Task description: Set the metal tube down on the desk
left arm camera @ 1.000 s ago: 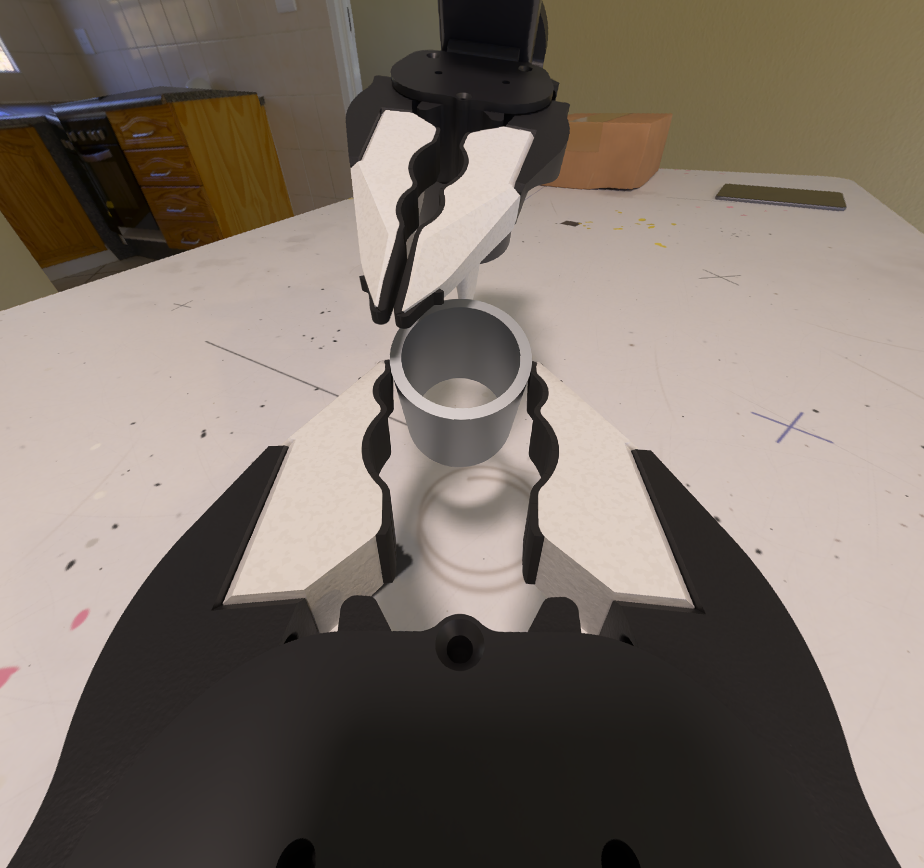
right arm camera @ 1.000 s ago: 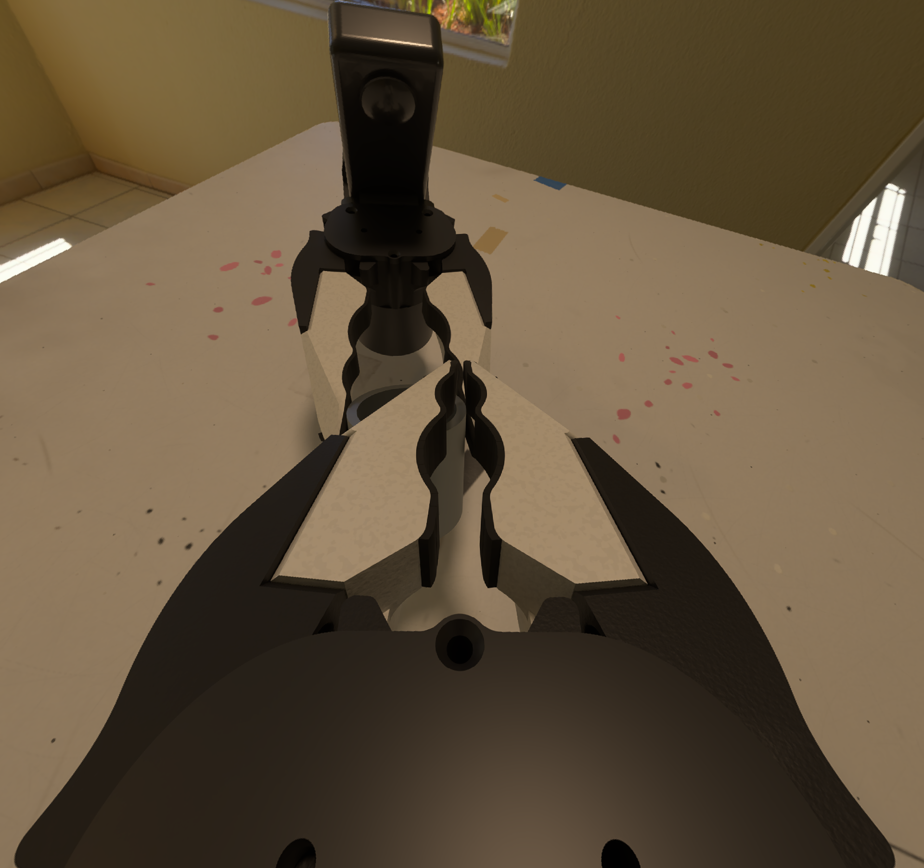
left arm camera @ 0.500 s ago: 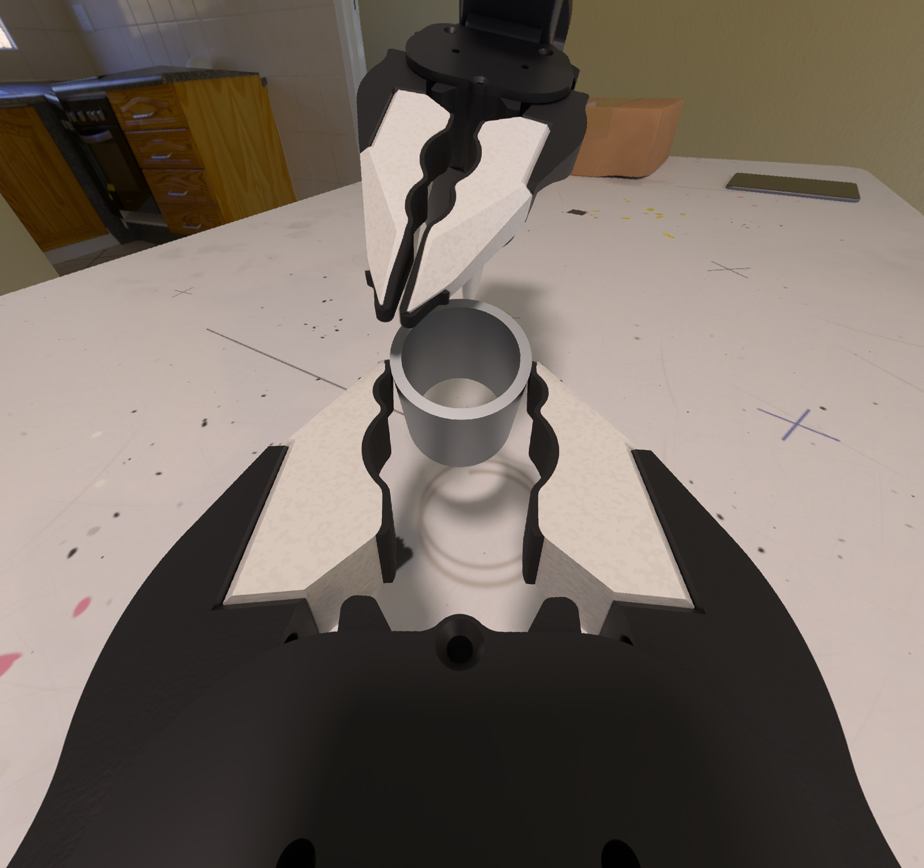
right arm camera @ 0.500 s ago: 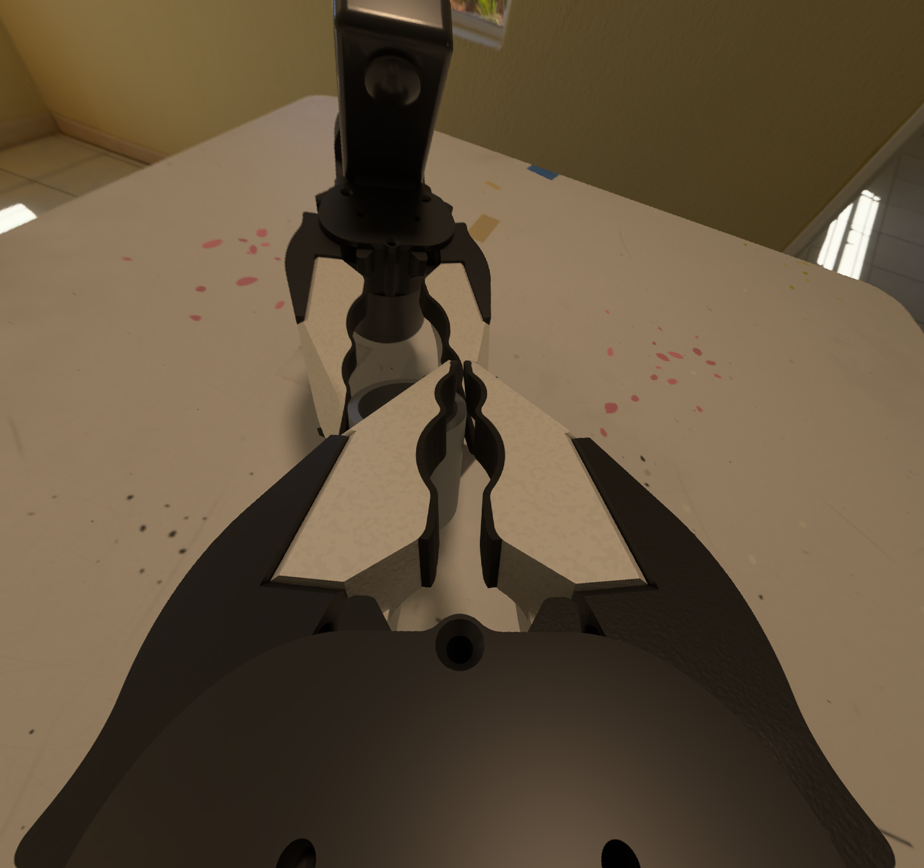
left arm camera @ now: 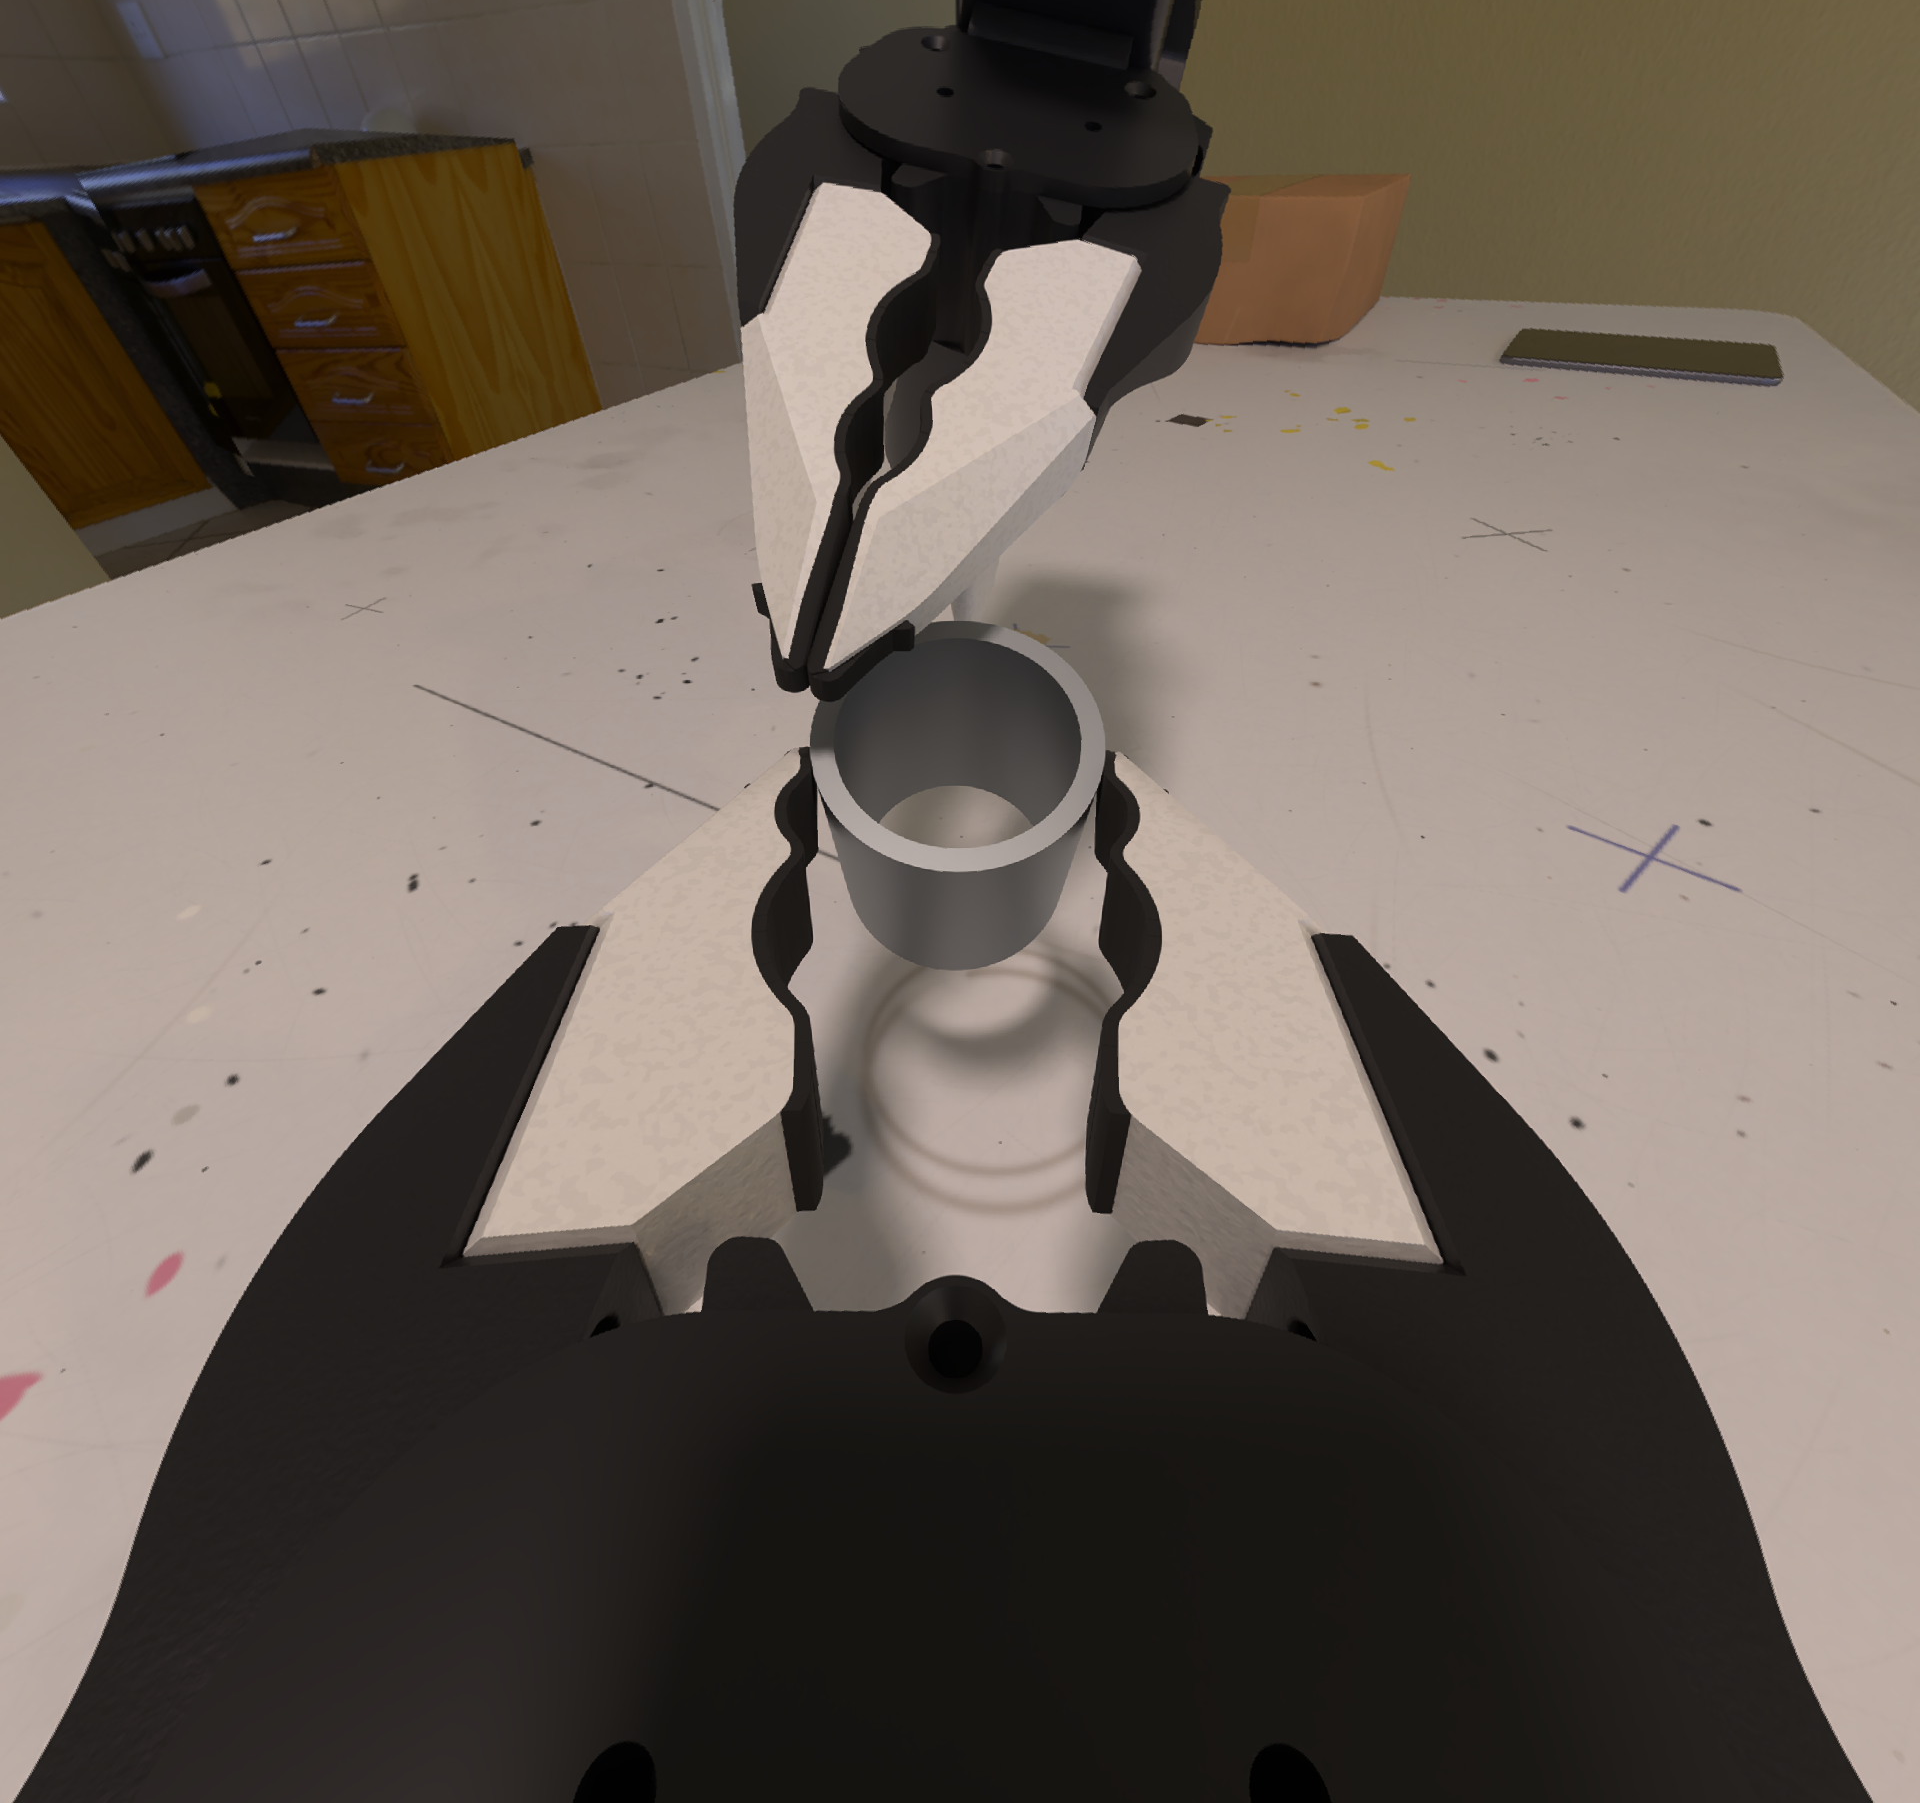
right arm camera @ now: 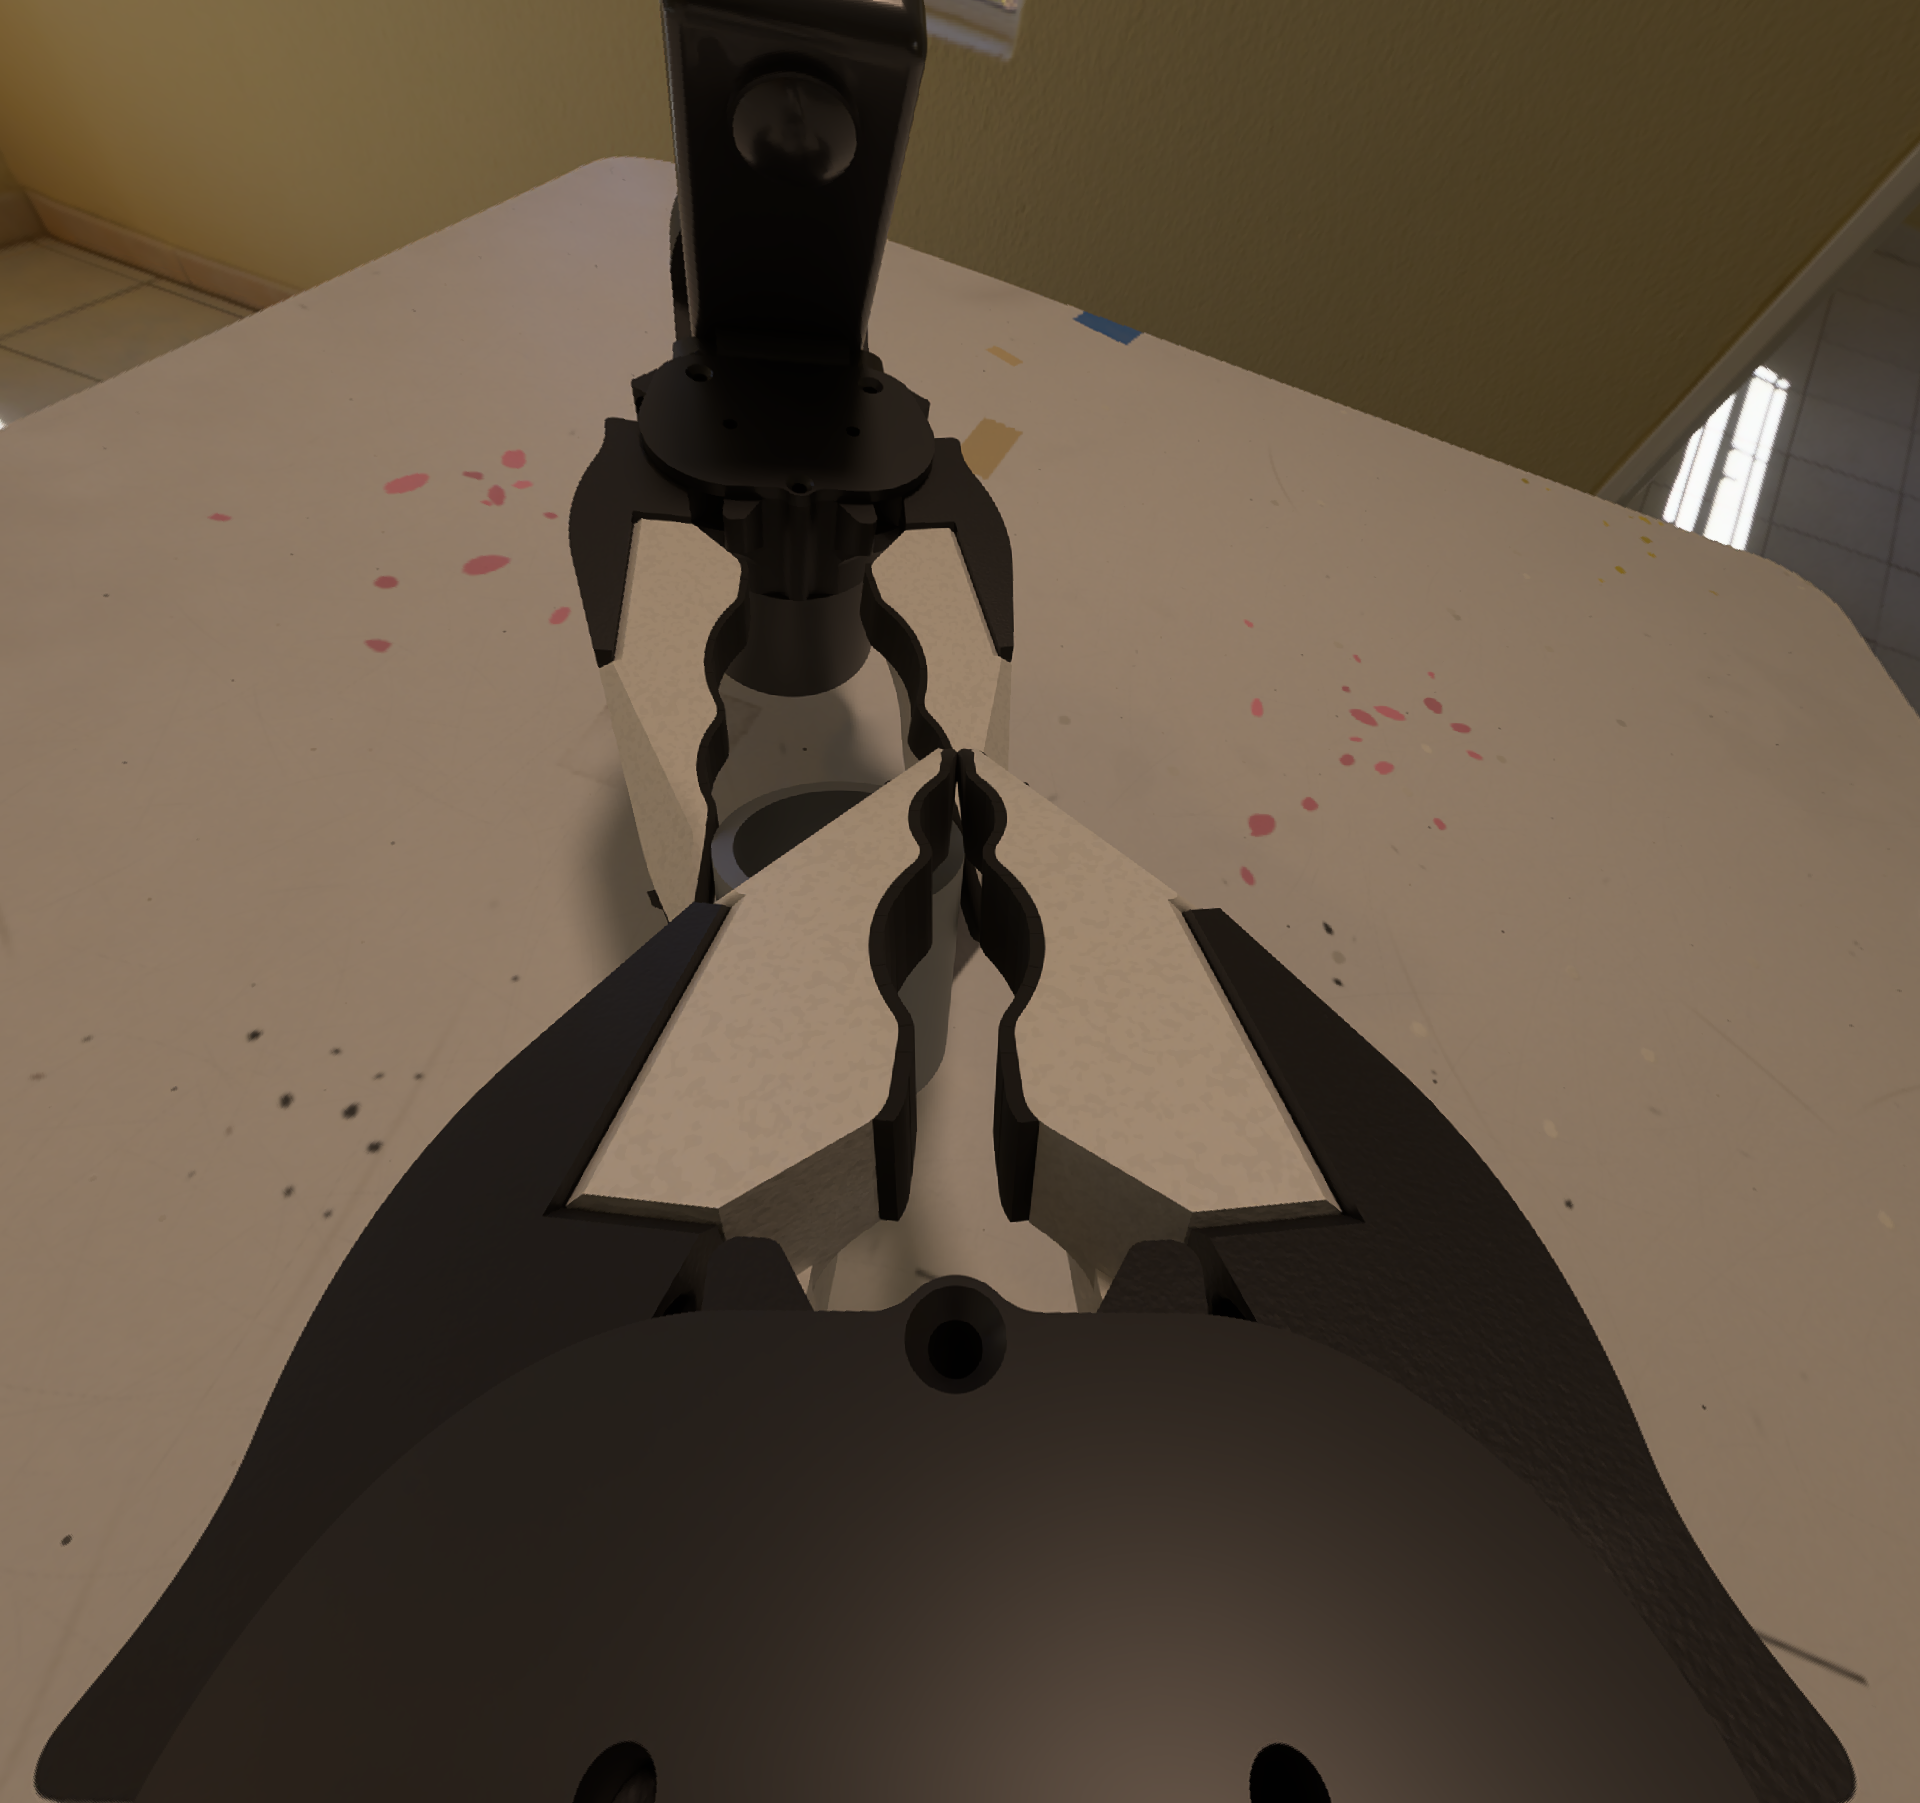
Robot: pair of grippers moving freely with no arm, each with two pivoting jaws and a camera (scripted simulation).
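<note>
A short grey metal tube (left arm camera: 951, 880) stands upright, open end up, gripped between the fingertips of my left gripper (left arm camera: 956, 787). It hangs a little above the white speckled desk (left arm camera: 1558, 714), with its ring shadow below it. My right gripper (left arm camera: 821, 678) points down from the far side, shut and empty, its tips at the tube's far left rim. In the right wrist view my right gripper (right arm camera: 954, 761) covers most of the tube (right arm camera: 769, 823), and the left gripper (right arm camera: 805, 818) faces it.
An orange cardboard box (left arm camera: 1309, 257) and a dark flat phone-like slab (left arm camera: 1642, 361) lie at the desk's far right. Wooden kitchen cabinets (left arm camera: 364, 319) stand beyond the desk's left edge. Red paint spots (right arm camera: 1382, 725) mark the desk.
The small gap between my right gripper's fingertips has closed. Both views have shifted slightly against the room. The tube stays in my left gripper at the same height.
</note>
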